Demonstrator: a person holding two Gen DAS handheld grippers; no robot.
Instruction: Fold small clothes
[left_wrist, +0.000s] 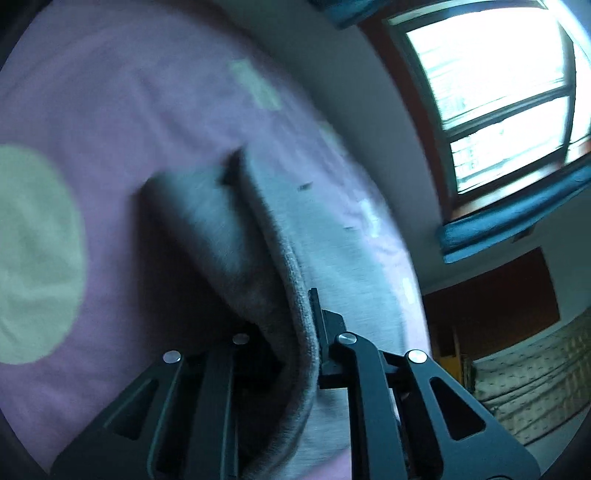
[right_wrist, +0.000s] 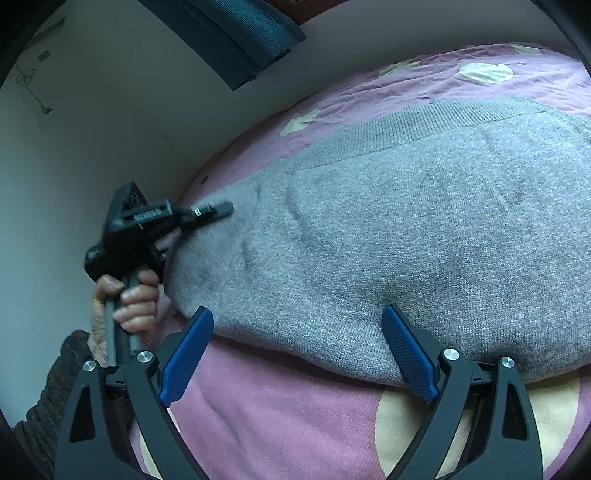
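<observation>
A pink bedsheet (right_wrist: 258, 406) with pale cream dots covers the bed beneath me, running up to a plain wall (right_wrist: 92, 147) at ten o'clock in my right wrist view. On the sheet lies the grey knitted sweater (right_wrist: 406, 240), spread flat across the middle, its ribbed hem toward twelve o'clock. My right gripper (right_wrist: 299, 350) hangs at six o'clock with its blue-padded jaws spread wide, tips just over the sweater's near edge, pinching nothing. At nine o'clock my left hand (right_wrist: 125, 299) holds my left gripper (left_wrist: 295, 325) at the sweater's far-left edge; in its own view the jaws are clamped tight on a fold of the grey knit, lifting it off the sheet.
</observation>
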